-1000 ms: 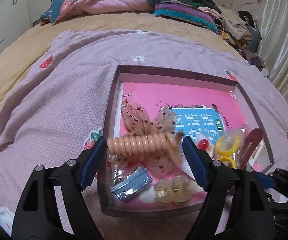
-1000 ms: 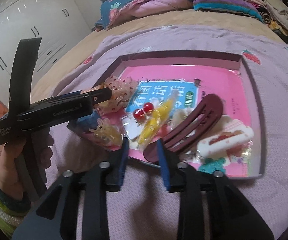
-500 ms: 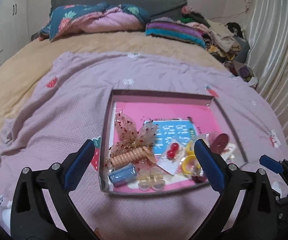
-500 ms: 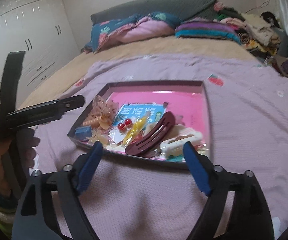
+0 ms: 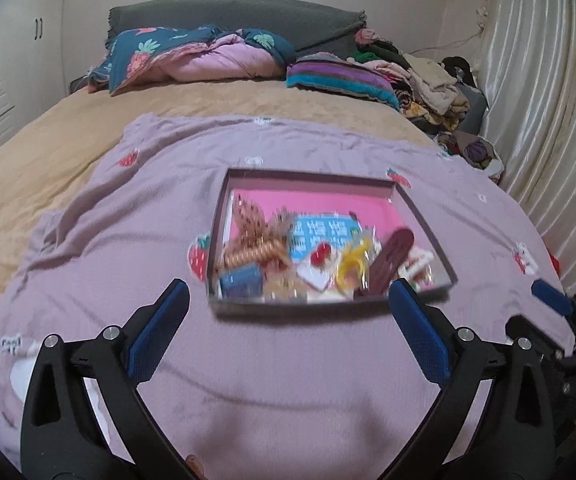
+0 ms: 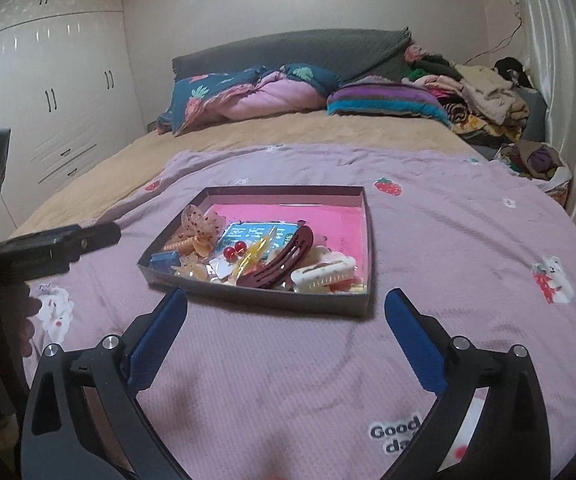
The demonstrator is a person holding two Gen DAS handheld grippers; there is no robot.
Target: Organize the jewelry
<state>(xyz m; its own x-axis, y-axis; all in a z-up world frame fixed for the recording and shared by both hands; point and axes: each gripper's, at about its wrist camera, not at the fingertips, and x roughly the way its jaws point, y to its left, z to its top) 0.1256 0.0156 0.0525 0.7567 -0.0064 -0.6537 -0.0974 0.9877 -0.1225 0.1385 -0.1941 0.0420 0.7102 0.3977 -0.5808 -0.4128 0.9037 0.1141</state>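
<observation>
Shallow tray [image 6: 319, 305] lying on a lilac blanket [image 6: 447, 240] spread over the bed [image 6: 288, 128]. Left tool [image 5: 288, 312] and right tool [image 6: 286, 312] both hang on the near side of the tray with jaws spread wide and nothing between them. The hair accessories are heaped at the tray's near end: spiral hair tie [image 5: 254, 254] and blue clip [image 6: 164, 260] at left, red bead pair [image 6: 235, 252] at centre, maroon barrette [image 6: 284, 258] and white claw clip [image 6: 323, 274] at right. The far end shows bare pink lining.
</observation>
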